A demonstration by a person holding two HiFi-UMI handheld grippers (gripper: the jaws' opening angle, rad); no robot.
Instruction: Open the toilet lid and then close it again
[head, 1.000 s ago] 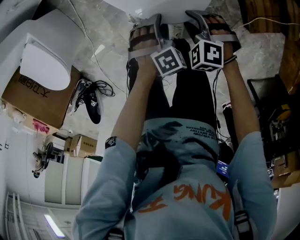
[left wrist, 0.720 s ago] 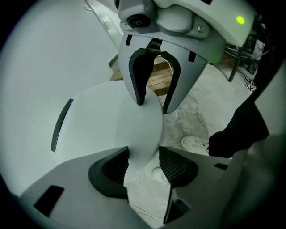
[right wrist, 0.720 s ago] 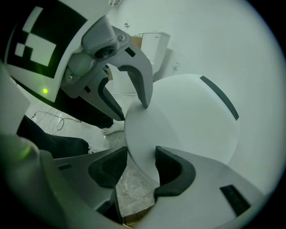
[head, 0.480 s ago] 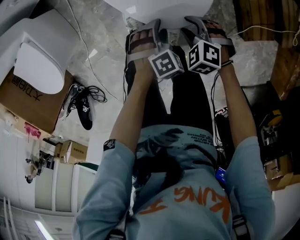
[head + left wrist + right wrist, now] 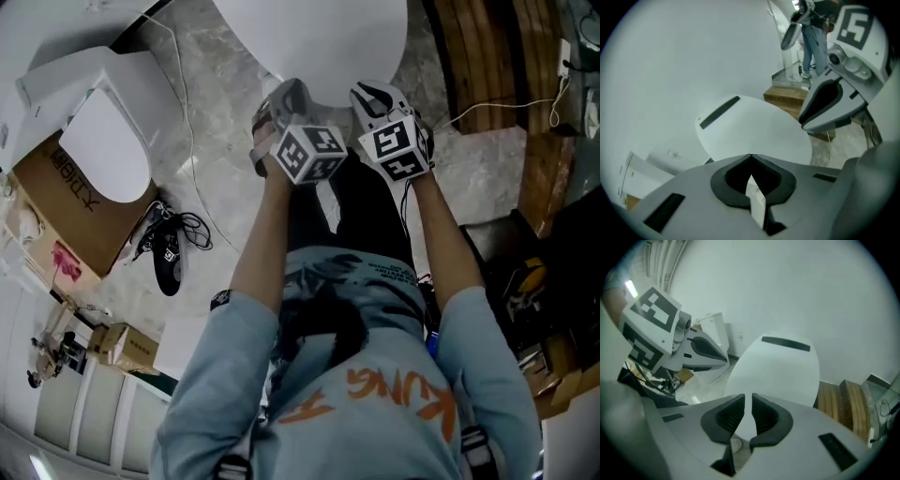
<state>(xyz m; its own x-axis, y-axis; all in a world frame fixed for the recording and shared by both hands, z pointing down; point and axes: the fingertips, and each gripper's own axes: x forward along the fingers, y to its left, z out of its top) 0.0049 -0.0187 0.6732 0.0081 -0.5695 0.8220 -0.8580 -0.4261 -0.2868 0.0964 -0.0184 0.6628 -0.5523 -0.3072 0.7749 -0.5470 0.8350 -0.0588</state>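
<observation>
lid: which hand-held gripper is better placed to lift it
The left hand-held gripper, narrowly: it is shut on the lid edge, while the right hand-held gripper has jaws closing on it.

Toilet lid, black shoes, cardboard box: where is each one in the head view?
toilet lid (image 5: 319, 37), head view, on its flat white face.
black shoes (image 5: 169, 267), head view, on the body of one shoe.
cardboard box (image 5: 66, 211), head view, on its brown side.
</observation>
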